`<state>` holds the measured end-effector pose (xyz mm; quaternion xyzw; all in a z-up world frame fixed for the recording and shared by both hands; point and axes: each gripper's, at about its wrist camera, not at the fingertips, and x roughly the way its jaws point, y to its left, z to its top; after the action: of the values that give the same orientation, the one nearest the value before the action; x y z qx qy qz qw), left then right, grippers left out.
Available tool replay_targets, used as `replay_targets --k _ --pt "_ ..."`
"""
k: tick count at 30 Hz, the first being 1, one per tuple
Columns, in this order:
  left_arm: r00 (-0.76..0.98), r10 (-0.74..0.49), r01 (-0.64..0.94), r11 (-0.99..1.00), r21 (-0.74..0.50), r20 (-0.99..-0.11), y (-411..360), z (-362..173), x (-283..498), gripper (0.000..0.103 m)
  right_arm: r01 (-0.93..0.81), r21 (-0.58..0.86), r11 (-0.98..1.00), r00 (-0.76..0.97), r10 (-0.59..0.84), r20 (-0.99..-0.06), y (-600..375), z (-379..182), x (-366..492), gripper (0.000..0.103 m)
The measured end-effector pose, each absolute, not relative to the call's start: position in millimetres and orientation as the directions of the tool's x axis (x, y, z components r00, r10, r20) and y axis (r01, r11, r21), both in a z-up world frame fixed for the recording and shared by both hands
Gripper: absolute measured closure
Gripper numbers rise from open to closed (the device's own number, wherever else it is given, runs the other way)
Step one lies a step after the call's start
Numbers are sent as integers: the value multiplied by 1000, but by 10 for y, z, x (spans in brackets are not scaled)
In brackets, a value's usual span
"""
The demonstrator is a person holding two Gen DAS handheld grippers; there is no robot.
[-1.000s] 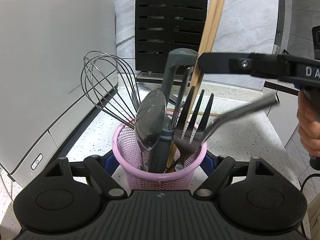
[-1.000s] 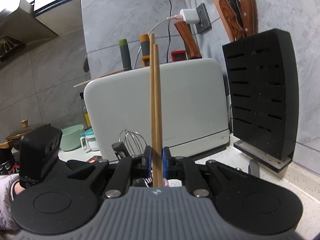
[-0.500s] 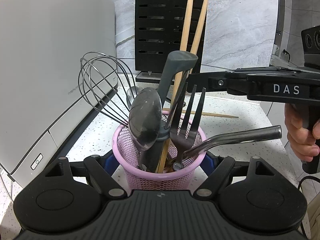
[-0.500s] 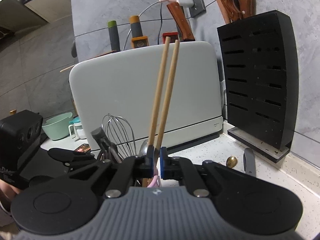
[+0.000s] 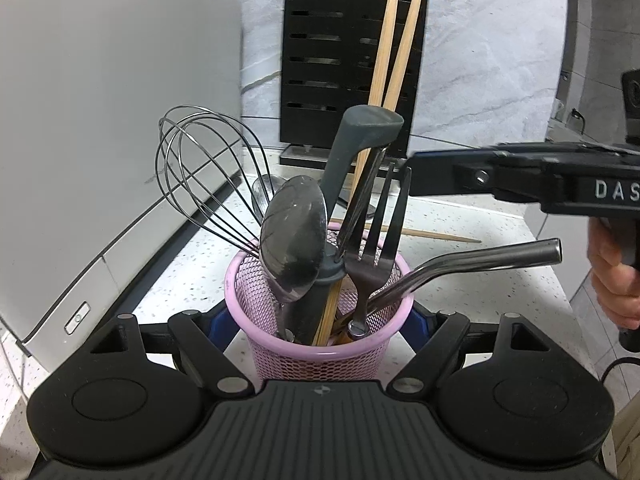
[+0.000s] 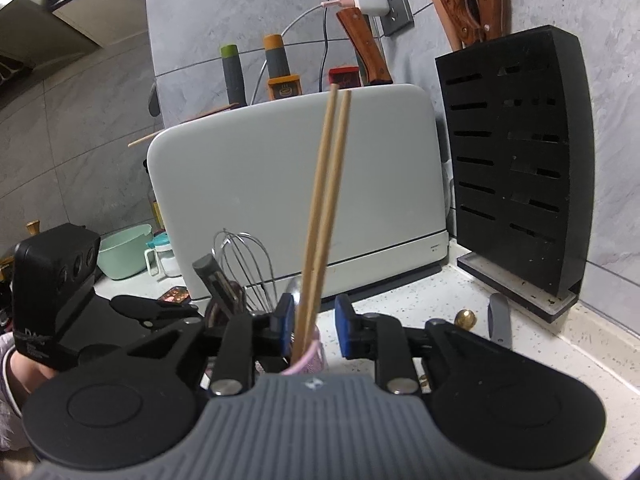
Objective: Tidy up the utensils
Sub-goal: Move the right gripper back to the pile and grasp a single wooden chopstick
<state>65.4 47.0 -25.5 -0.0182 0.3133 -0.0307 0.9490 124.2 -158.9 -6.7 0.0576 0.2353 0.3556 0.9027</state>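
Observation:
A pink mesh cup (image 5: 320, 360) stands on the counter, held between the pads of my left gripper (image 5: 316, 320). In it are a whisk (image 5: 200, 176), a spoon (image 5: 294, 244), a grey-handled peeler (image 5: 352, 148), a fork (image 5: 380, 240), a bent metal straw (image 5: 480, 260) and two wooden chopsticks (image 5: 392, 40). My right gripper (image 6: 311, 322) is open, with the chopsticks (image 6: 324, 208) standing free between its blue pads and leaning on the cup rim (image 6: 308, 360). It also shows from the side in the left wrist view (image 5: 408, 178).
A white appliance (image 5: 100, 152) stands to the left of the cup. A black knife block (image 5: 352, 60) stands behind it. One loose chopstick (image 5: 432, 234) lies on the counter behind the cup. A grey knife handle (image 6: 499, 320) and a brass knob (image 6: 464, 317) lie near the block.
My right gripper has opened and let go of the two chopsticks, which now rest in the pink cup. It has drawn back slightly to the right.

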Motion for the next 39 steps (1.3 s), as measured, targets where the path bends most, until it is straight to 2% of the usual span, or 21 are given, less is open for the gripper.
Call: replay_targets --k 7,15,20,39 --pt "804 -5 -13 1000 -26 -594 522 -263 658 10 -535 195 822 668 553 -497 -1523 -178 1333 82" --pt "803 26 -53 998 -28 -595 555 -275 674 10 -514 90 853 603 434 -670 -1299 -430 1414 82" --pt "803 29 -55 998 -25 -596 522 -282 681 10 -505 72 860 552 386 -740 -1208 -597 1460 82" --pt "802 32 -58 998 -25 -597 506 -278 685 10 -323 78 943 619 273 -736 -1134 -853 2097 82"
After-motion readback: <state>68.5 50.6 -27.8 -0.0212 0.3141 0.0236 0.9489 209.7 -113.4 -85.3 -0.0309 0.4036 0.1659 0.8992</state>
